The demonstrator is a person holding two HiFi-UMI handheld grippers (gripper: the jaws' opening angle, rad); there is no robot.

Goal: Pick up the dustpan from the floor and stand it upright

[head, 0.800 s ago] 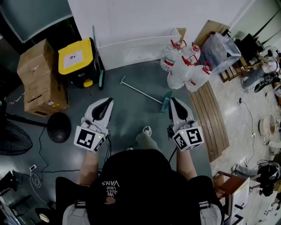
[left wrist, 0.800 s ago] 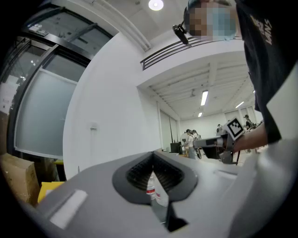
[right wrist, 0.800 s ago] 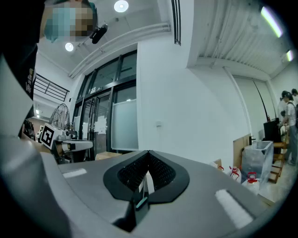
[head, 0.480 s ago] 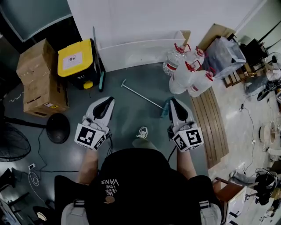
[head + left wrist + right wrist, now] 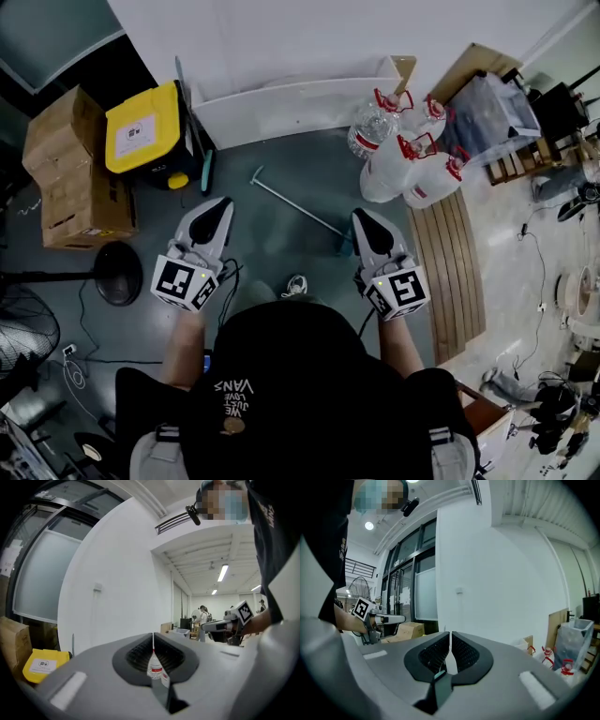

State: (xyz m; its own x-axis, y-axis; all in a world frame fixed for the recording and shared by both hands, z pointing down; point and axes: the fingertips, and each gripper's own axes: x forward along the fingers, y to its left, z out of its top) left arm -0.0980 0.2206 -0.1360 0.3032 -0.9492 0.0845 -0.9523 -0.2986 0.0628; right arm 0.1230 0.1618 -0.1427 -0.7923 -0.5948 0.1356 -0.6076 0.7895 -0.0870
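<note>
Dustpan [image 5: 292, 200] lies flat on the grey floor [image 5: 281, 155] ahead of the person, its teal pan just beside the right gripper [image 5: 360, 216]. Left gripper [image 5: 221, 202] and right both have fingers pressed together, holding nothing.

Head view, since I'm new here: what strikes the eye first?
The yellow-lidded bin at upper left and the red-capped water jugs at upper right stand out most. Between them the dustpan lies flat on the grey floor, ahead of the shut left gripper and right gripper.
</note>
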